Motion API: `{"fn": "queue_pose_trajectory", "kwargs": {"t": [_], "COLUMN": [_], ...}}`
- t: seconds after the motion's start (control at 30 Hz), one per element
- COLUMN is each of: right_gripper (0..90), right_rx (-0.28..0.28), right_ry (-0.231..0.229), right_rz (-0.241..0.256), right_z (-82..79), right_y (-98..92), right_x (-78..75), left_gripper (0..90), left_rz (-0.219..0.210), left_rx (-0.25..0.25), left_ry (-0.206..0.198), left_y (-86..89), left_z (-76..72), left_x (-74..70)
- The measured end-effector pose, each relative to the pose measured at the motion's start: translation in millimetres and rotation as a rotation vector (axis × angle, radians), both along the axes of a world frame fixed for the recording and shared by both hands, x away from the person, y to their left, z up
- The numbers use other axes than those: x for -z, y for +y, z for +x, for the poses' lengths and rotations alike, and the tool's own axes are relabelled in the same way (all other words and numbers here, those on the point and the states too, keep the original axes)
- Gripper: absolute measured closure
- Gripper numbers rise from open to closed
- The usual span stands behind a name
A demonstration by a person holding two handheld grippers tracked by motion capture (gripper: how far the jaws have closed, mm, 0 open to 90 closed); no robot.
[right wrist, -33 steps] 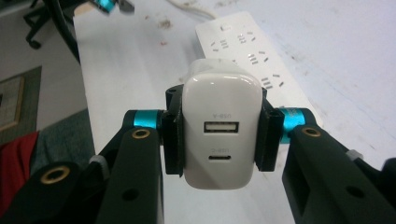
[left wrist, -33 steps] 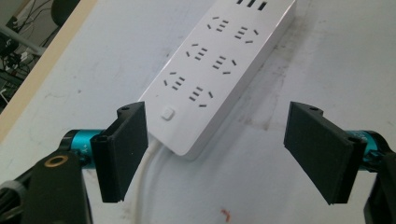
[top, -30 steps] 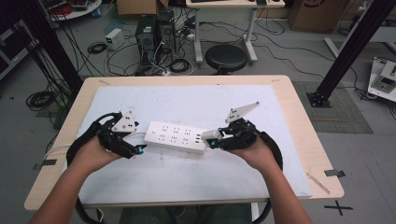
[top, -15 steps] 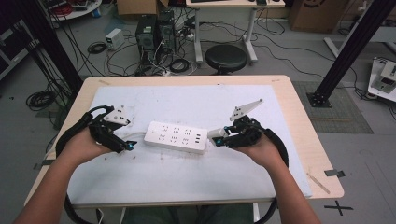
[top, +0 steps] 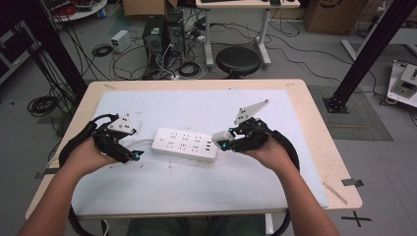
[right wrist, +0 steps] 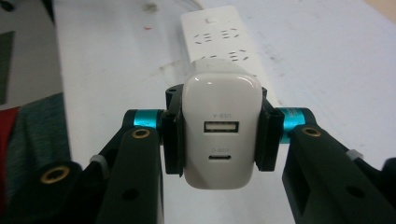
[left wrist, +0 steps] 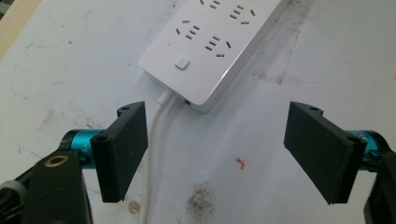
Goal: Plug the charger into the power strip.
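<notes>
Right gripper (right wrist: 219,135) clamped on a white USB charger (right wrist: 220,130), glossy rounded block with two ports facing the camera, held just at the near end of the white power strip (top: 184,144). Left gripper (left wrist: 217,156) gapes wide with flat black pads around nothing, the strip's switch end and smooth white cord (left wrist: 150,154) just ahead. Since half a second ago the left gripper has drawn back from the strip; the right has stayed shut on the charger.

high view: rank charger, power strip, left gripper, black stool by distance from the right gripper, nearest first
1. Charger: clamped in the right gripper, at the strip's right end.
2. Power strip: just left of it, mid-table.
3. Left gripper: beyond the strip's left end, open.
4. Black stool: on the floor past the table's far edge.
</notes>
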State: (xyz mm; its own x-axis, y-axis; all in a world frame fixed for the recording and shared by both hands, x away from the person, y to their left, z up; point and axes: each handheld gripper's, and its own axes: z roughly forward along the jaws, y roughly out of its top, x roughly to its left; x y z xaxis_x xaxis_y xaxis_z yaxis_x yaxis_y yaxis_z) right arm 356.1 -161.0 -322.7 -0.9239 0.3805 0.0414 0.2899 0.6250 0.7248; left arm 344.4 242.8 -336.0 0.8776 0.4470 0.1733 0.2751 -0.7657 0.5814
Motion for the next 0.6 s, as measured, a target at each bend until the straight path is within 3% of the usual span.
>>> {"fn": "queue_pose_trajectory", "kwargs": {"t": [0.07, 0.1, 0.23, 0.27, 0.3, 0.6], "right_gripper": [63.5, 63.5, 63.5, 63.5, 63.5, 63.5], "right_rx": [0.042, 0.060, 0.081, 0.089, 0.090, -0.022], "right_ry": [0.004, -0.021, -0.022, -0.023, -0.030, 0.027], "right_rz": [-0.024, -0.046, -0.082, -0.101, -0.157, -0.289], "right_z": [1.2, 1.3, 3.4, 4.7, 9.2, 40.3], "right_y": [2.9, 5.2, 11.7, 14.4, 21.8, 57.8], "right_x": [-2.8, -4.6, -8.6, -9.8, -12.3, -17.9], "left_gripper": [21.8, 21.8, 21.8, 21.8, 21.8, 21.8], "left_rz": [-0.002, -0.005, -0.010, -0.013, -0.014, -0.007], "left_rx": [-0.002, -0.003, -0.005, -0.005, -0.010, -0.025], "left_ry": [-0.002, -0.001, 0.005, 0.010, 0.009, 0.016], "left_y": [0.2, 0.6, 1.5, 2.8, 3.6, 10.6], "left_z": [-0.5, -0.8, -2.2, -3.1, -3.6, -11.3], "left_x": [0.4, 0.6, 3.3, 5.6, 6.5, 9.8]}}
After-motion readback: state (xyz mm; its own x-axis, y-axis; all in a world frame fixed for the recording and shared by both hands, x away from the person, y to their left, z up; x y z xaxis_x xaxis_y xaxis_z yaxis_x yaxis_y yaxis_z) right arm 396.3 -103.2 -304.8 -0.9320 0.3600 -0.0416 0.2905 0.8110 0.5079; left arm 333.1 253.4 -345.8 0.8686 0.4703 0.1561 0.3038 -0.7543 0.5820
